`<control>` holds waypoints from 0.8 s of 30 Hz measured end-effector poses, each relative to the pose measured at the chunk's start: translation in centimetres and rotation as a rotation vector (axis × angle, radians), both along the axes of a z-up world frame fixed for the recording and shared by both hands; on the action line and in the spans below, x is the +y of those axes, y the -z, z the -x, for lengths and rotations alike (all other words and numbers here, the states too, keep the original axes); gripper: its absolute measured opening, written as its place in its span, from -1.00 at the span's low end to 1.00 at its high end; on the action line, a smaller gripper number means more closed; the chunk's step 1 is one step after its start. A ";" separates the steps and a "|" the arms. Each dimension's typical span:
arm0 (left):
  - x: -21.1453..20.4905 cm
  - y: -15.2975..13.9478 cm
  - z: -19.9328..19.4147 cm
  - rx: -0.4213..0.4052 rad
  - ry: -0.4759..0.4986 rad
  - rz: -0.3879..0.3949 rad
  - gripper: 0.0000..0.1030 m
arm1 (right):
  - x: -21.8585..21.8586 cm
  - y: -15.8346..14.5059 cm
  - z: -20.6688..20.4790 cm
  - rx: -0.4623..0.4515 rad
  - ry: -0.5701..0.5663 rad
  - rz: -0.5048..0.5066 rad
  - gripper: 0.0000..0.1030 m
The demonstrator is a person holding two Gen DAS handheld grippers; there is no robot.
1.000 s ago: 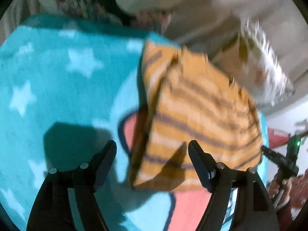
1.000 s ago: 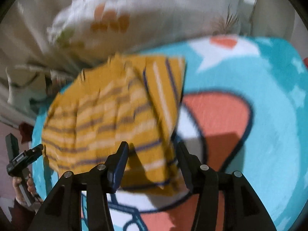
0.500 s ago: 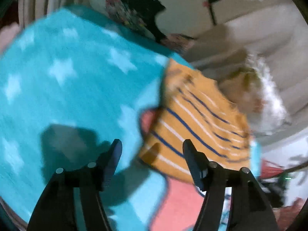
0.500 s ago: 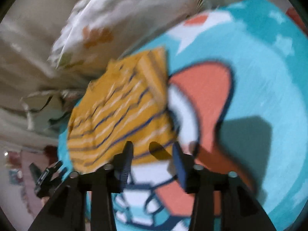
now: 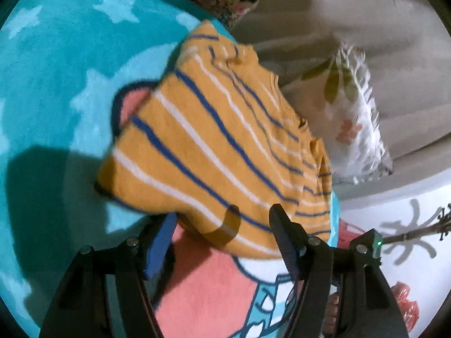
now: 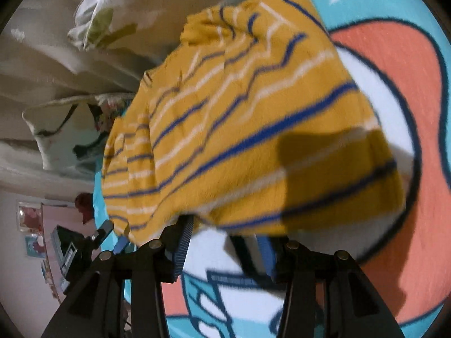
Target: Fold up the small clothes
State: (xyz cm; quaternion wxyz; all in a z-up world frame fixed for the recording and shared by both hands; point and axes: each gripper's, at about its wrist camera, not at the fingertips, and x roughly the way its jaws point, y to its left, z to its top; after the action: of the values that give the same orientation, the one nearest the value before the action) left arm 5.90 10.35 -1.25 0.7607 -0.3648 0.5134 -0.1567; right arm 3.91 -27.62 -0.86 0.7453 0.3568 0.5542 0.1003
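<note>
The striped shirt lay folded on the blanket — soft, light, likely to slump. Both the left hand-held gripper and the right hand-held gripper stood open at its near edge — the best hold.

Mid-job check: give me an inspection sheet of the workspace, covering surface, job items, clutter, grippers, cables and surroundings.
Surface: fluffy turquoise star-print blanket with a coral cartoon patch.
Job's things: mustard-yellow knit garment with blue and white stripes, lying partly folded on the blanket.
Clutter: nothing seen on the blanket.
Grippers: left gripper open at the garment's near edge; right gripper open, fingers partly under the hem.
Cables: nothing seen.
Surroundings: white floral pillow, beige bedding.
</note>
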 end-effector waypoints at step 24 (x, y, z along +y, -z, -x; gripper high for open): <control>7.9 -3.2 0.9 -0.109 -0.107 -0.032 0.58 | -8.4 -2.0 4.7 -0.033 0.336 -0.045 0.31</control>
State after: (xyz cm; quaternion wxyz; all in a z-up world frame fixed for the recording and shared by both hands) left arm 5.02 18.29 1.93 0.8006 -0.3705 0.4534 -0.1276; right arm -0.77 -36.06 1.11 0.7525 0.4594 0.4719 -0.0075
